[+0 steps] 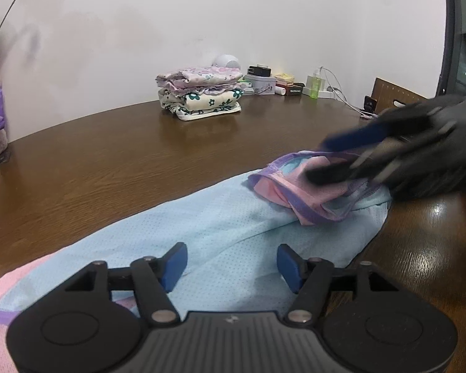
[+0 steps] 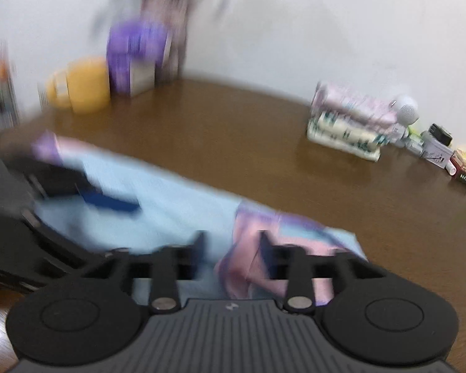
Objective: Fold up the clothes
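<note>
The light-blue mesh garment (image 1: 220,236) lies flat on the brown worktop (image 1: 115,155), its long axis running from the left tool (image 1: 231,267) toward the right tool (image 2: 231,248). Its bunched pink, purple-trimmed end (image 1: 307,186) sits under the right tool, which is nearer. Both tools are parted, gripping nothing, cloth beneath them.

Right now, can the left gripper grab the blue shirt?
Probably yes. The left gripper hangs just over the blue shirt, jaws open with nothing between them and nothing in the way. The right gripper is off at the pink end.
</note>
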Tool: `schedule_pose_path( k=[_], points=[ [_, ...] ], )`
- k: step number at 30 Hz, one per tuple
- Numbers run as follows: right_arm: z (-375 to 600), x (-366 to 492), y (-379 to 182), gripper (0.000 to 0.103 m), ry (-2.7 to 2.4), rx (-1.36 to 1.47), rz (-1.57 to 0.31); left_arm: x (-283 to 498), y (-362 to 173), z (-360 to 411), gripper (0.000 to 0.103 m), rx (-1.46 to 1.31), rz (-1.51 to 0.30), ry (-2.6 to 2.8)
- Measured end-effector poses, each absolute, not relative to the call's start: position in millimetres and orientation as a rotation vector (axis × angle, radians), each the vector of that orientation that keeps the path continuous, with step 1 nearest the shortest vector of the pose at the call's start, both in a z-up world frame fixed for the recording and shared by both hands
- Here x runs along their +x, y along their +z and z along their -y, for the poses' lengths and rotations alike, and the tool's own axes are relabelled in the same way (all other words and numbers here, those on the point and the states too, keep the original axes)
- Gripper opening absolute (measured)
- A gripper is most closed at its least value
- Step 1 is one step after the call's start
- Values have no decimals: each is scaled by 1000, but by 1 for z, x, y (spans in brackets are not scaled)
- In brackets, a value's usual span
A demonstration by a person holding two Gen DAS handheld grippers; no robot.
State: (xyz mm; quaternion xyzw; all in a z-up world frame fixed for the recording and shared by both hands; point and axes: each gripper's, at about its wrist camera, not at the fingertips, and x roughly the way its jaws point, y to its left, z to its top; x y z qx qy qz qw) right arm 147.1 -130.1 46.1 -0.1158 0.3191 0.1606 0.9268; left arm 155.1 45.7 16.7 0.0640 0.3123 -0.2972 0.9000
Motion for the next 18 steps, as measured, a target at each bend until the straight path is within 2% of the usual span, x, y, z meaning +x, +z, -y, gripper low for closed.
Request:
schedule_pose_path(
  k=[4,12,18],
  points=[
    [175,122,66,58,261,-118,-555,155,17,-46,64,125,-648,-609],
    [265,104,35,58,129,147,-596,142,33,-38,64,91,-633,-557],
    [281,103,21,58,209,203,-581,128,51,-14,64,54,-615,-561]
  ],
)
